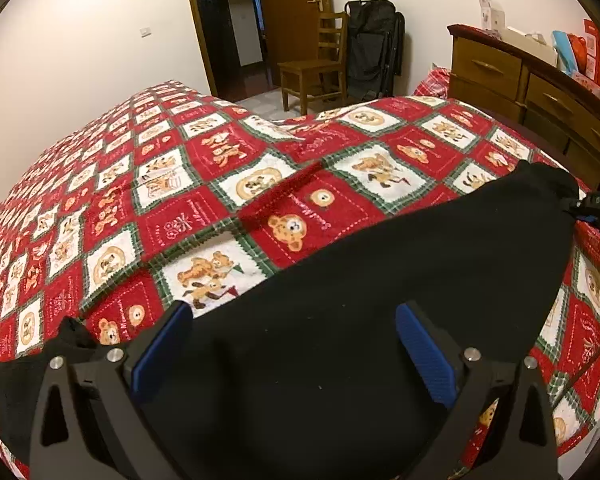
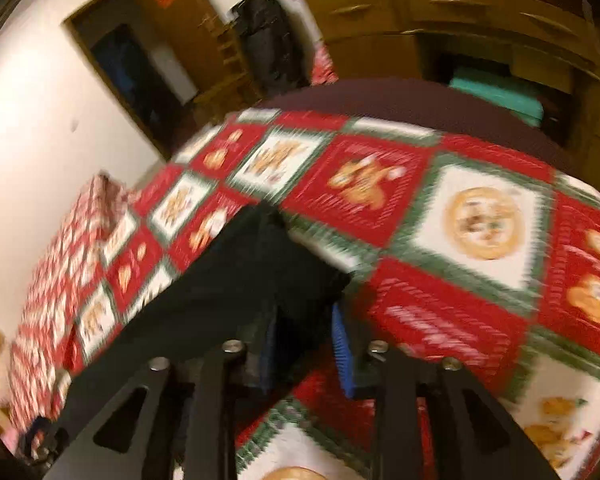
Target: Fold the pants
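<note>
The black pants (image 1: pixel 380 300) lie on the teddy-bear bedspread (image 1: pixel 204 184). The left gripper (image 1: pixel 296 344) hangs above them, jaws wide, likely ready for a new hold. The right gripper (image 2: pixel 306 344) pinches 1 far corner, narrow around cloth, seemingly keeping that edge taut.

There is one pair of black pants (image 1: pixel 380 300) on one bed with a patchwork blanket (image 1: pixel 204 184). Two hand-held grippers: left hand-held gripper (image 1: pixel 296 320), right hand-held gripper (image 2: pixel 306 320). One wooden chair (image 1: pixel 316 68) at 12 o'clock, one dresser (image 1: pixel 532 92) at 2 o'clock.
</note>
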`<state>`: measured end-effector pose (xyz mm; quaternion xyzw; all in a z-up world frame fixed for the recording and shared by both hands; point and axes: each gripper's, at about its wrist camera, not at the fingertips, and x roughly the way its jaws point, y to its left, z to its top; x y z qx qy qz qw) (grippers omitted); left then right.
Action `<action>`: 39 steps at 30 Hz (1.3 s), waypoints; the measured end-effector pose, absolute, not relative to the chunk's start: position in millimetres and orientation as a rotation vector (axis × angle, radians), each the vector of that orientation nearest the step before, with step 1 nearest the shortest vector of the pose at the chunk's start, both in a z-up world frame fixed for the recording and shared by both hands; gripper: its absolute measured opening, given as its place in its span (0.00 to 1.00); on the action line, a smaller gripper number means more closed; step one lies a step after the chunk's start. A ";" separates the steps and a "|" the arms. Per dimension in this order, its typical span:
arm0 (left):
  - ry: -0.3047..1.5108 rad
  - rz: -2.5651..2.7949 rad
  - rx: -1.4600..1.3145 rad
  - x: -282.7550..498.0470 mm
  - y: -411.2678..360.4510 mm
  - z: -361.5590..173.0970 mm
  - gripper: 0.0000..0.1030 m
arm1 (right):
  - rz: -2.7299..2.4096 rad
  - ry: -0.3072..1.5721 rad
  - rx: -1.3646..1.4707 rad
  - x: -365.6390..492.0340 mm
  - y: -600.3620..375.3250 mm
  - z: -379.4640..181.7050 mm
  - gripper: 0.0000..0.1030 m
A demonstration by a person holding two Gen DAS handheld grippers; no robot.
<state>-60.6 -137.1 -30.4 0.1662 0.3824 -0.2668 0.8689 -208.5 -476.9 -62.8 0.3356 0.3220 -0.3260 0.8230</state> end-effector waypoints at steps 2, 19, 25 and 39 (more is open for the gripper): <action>0.805 -0.561 0.337 -59.5 -136.9 -30.0 1.00 | -0.743 0.684 0.622 -213.2 -474.2 -54.6 0.39; 0.796 -0.597 0.397 -67.1 -201.6 -35.1 1.00 | -0.513 0.703 0.390 -157.6 -488.7 -25.7 0.35; 0.834 -0.568 0.356 -63.7 -200.6 -44.7 1.00 | -0.423 0.867 0.380 -116.1 -495.6 -63.4 0.29; 0.780 -0.495 0.334 -70.5 -203.6 -46.4 1.00 | -0.314 0.818 0.199 -89.8 -479.9 -50.6 0.05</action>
